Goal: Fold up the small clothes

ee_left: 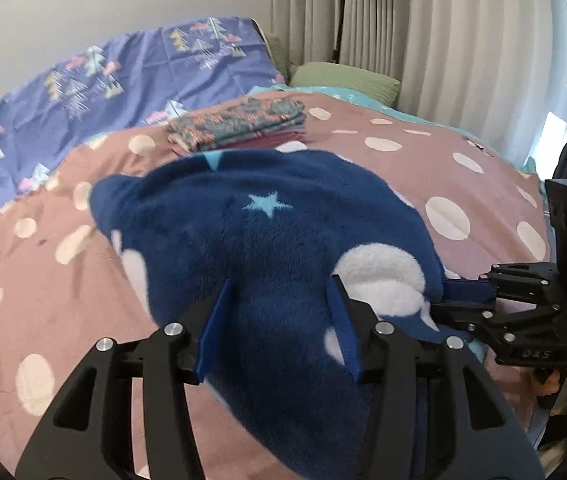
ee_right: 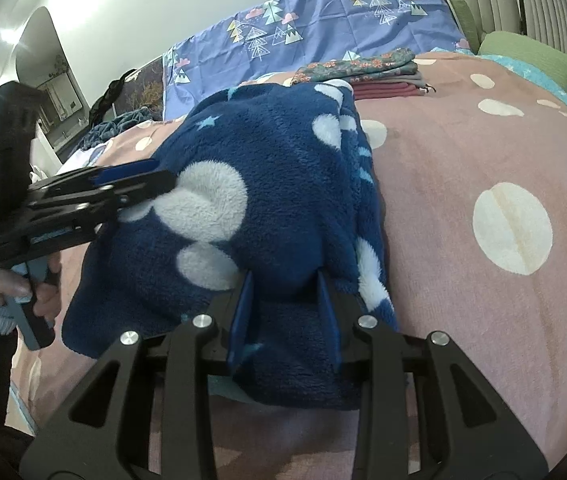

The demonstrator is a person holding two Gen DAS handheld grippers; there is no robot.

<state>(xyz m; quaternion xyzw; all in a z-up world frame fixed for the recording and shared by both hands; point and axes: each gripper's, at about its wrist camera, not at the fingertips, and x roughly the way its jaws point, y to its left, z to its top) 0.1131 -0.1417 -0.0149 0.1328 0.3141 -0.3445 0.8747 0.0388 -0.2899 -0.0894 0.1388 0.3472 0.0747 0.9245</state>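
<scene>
A dark blue fleece garment [ee_left: 243, 240] with white dots and pale stars lies on the pink dotted bedspread [ee_left: 423, 168]. My left gripper [ee_left: 279, 292] is shut on its near edge, with fleece bunched between the blue pads. My right gripper [ee_right: 285, 284] is shut on another edge of the same garment [ee_right: 267, 168]. Each gripper shows in the other's view: the right one [ee_left: 459, 292] at the garment's right side, the left one [ee_right: 155, 178] at its left side.
A stack of folded clothes [ee_left: 239, 124] sits further back on the bed, also in the right wrist view [ee_right: 367, 70]. Behind it are a purple tree-print sheet [ee_left: 135, 80], a green pillow [ee_left: 343, 76] and curtains [ee_left: 423, 32]. A mirror [ee_right: 47, 76] stands at left.
</scene>
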